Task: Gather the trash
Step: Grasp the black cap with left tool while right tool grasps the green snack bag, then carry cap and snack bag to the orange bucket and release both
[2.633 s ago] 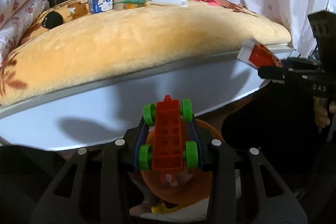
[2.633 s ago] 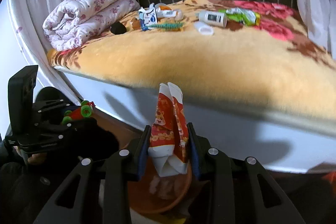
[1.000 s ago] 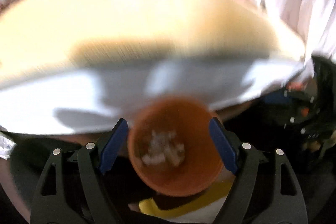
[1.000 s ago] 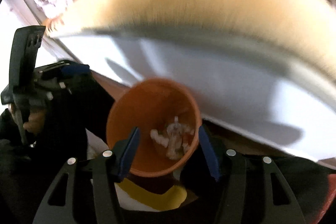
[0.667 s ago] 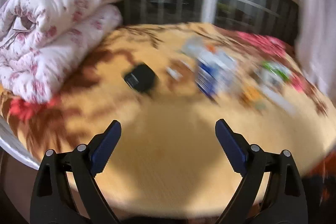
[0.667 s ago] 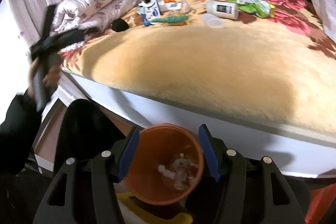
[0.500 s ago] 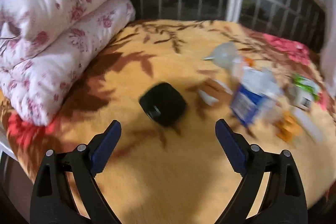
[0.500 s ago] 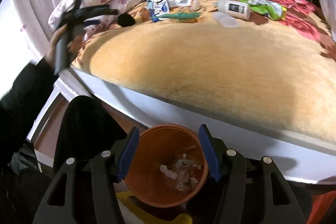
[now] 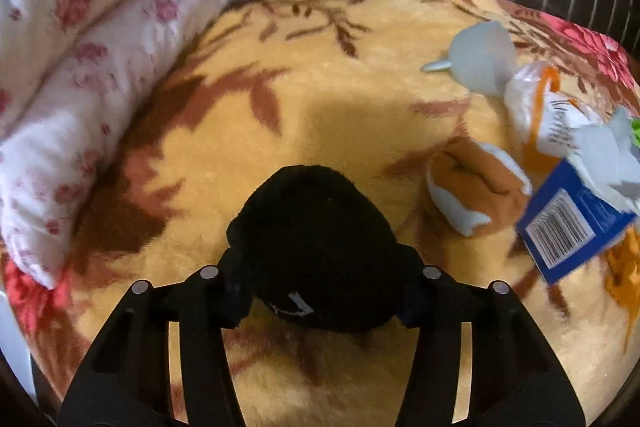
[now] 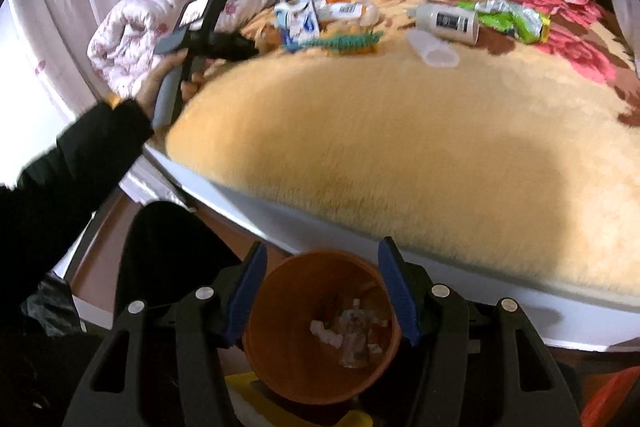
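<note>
While right gripper [image 10: 322,289] gapes empty over bin [image 10: 320,331], left gripper [image 9: 320,287] clamps black sock ball [image 9: 316,247], roundish.

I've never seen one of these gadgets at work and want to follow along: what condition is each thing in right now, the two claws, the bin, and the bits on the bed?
Left gripper: fingers around the black fuzzy ball, grip uncertain.
Right gripper: open, empty, above the bin.
Orange bin: upright, scraps inside.
White bottle: lying on its side.
Blue carton: torn open, tipped over.
Green wrapper: crumpled.
</note>
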